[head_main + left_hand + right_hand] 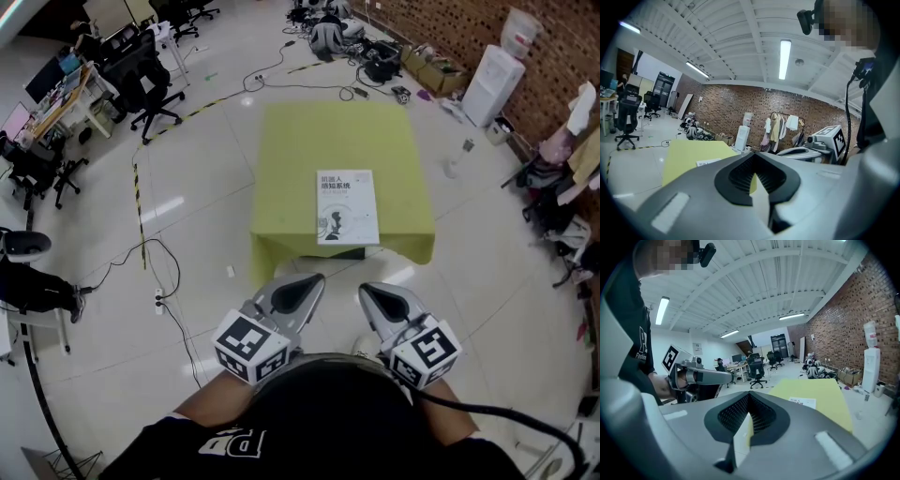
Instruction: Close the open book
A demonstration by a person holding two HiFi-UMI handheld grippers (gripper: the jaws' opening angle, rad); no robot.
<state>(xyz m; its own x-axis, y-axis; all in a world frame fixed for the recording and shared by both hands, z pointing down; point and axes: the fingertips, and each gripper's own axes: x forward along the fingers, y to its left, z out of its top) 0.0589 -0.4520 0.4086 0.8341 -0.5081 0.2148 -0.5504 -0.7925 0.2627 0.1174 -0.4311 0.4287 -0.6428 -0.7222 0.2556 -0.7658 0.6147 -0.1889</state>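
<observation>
The book (348, 207) is seen lying closed, cover up, on the yellow-green desk (309, 141), near the desk's front edge and toward its right side. The left gripper (309, 284) and the right gripper (373, 295) are held side by side close to the person's body, above the floor and well apart from the desk. Each gripper's jaws are seen brought together, with nothing caught between them.

The white-covered book (347, 206) lies shut and flat near the front edge of the yellow-green table (300, 150).
</observation>
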